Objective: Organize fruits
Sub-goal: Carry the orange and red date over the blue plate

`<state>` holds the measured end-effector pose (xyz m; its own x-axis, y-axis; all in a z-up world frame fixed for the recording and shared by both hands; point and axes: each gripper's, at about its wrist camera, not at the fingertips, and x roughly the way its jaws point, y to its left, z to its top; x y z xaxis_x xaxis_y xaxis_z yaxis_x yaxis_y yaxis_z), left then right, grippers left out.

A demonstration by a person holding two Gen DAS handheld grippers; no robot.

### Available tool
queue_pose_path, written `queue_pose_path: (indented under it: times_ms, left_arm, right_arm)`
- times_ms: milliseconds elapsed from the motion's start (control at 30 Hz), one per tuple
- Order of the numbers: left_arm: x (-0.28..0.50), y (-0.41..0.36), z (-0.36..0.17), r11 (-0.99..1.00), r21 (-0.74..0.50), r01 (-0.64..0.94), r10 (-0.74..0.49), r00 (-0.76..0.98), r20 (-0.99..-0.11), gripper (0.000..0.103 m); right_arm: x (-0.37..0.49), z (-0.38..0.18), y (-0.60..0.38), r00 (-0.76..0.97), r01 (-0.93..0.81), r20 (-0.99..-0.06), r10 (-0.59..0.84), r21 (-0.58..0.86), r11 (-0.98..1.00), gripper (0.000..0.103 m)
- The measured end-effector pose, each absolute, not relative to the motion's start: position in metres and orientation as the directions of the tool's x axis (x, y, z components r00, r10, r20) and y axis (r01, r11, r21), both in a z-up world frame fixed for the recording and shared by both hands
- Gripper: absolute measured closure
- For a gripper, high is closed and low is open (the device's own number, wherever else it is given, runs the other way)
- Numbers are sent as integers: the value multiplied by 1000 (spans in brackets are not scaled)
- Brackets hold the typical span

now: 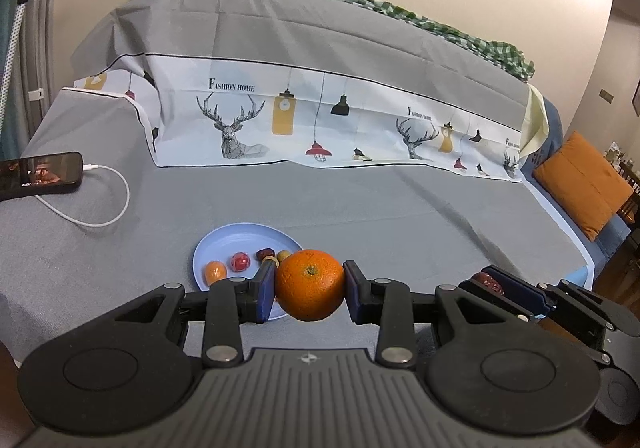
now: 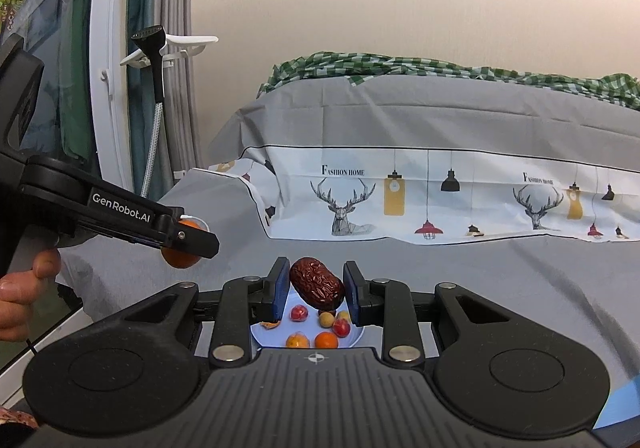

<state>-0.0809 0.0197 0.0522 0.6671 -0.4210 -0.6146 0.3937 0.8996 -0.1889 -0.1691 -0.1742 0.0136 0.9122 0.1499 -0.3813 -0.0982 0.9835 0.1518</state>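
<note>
Your left gripper (image 1: 310, 290) clamped the orange (image 1: 310, 285) at its equator: firm, heavyish. Right gripper (image 2: 316, 288) pinched the date (image 2: 317, 283): light, wrinkled, off-centre, could've slipped.

L wrist cam looked fwd, close over the round pale-blue plate (image 1: 240, 236) at 11 o'clock; R wrist cam sat above it (image 2: 356, 338), both facing the deer-print grey sofa cover (image 1: 320, 120).
</note>
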Motion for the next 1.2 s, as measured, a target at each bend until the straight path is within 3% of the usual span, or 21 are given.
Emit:
queue_pose_path:
  times_ms: [667,1200]
  left_arm:
    - [-30,32,35,932,-183,312,-353,676,-646,64]
    - [67,9,-22,943,-112,314,-291,611,-736,64]
  right_arm:
    - [-118,-10,-168,861,-147,-461,215,180,973,73]
    - [-15,-77,-157,756,-111,-610,235,235,966,73]
